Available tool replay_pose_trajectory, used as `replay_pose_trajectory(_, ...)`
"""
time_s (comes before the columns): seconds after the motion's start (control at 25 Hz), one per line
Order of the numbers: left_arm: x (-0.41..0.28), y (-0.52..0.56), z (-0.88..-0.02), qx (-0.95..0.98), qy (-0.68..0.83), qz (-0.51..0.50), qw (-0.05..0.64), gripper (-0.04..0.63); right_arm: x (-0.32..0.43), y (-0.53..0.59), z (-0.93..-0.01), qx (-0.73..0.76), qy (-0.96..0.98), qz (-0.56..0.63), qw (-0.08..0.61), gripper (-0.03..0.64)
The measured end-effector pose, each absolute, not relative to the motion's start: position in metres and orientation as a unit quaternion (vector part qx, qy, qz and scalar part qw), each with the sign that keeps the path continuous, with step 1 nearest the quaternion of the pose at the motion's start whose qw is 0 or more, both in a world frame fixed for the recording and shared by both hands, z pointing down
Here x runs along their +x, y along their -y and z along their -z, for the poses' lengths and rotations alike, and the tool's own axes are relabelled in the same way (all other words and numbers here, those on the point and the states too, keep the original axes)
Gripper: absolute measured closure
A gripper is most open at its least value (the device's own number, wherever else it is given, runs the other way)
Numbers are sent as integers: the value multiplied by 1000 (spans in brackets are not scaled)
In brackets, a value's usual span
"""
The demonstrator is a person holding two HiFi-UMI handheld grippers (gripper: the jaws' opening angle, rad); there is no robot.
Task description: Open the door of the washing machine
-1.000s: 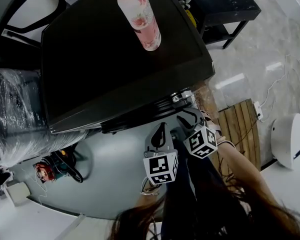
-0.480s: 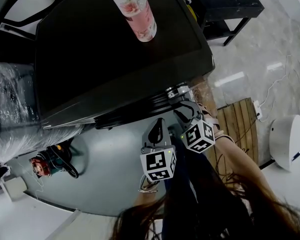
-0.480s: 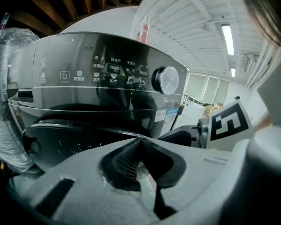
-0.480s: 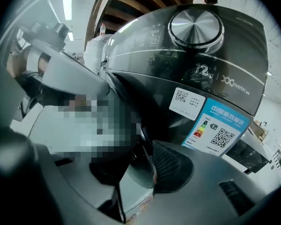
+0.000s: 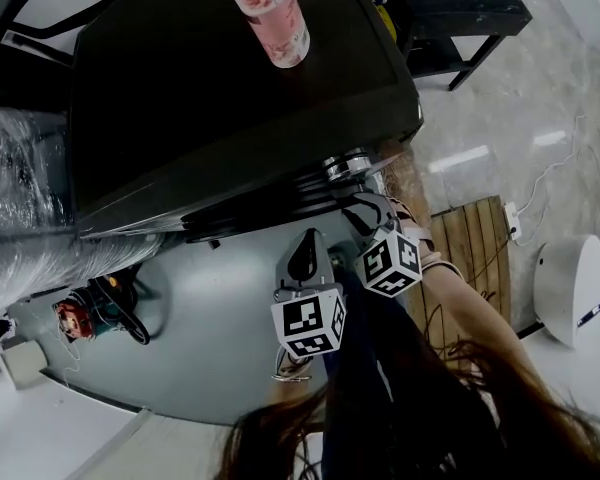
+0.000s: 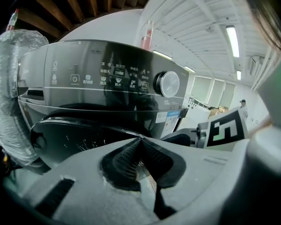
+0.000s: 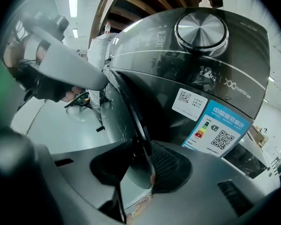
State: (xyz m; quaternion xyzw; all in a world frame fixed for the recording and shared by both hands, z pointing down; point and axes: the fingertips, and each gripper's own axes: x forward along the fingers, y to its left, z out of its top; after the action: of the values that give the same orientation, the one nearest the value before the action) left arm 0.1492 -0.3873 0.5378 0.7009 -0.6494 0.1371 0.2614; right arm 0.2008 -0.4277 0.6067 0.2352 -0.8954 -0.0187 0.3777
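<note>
Pinching the rim of the door (image 7: 129, 108) of the washing machine (image 7: 178, 78), the right hand-held gripper (image 7: 140, 162) keeps its jaws fairly wide on that thick edge, having just been closing on it. The rim runs up and away from between its pads. Above it and to its right are the round knob (image 7: 200, 28) and the blue energy label (image 7: 218, 128). The left hand-held gripper (image 6: 140, 142) hangs just beside the right one. Its tips are pressed together on nothing, and the control panel (image 6: 103, 76) lies ahead and above it.
</note>
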Motion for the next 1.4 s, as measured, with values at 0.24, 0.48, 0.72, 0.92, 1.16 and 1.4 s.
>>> replay_pose_trajectory(0.24,152,373,-539,692,656,-141,265,581,205,412,-610,219,896,31,384,511)
replay_pose_trajectory(0.48,153,361,-535,681,667,-135,268,581,207,402,-612,214,898,32,383,514)
replay_pose_trajectory(0.72,156,342,-532,678,672,-130,269,581,209,394,-613,216,898,34,383,517)
replay_pose_trajectory(0.92,153,330,-529,672,676,-126,275,581,211,386,-614,219,897,32,382,520)
replay_pose_trajectory(1.16,140,316,-528,667,679,-128,279,581,212,376,-615,228,895,29,383,522)
replay_pose_trajectory(1.4,122,303,-524,680,668,-131,272,581,213,358,-616,246,885,29,394,522)
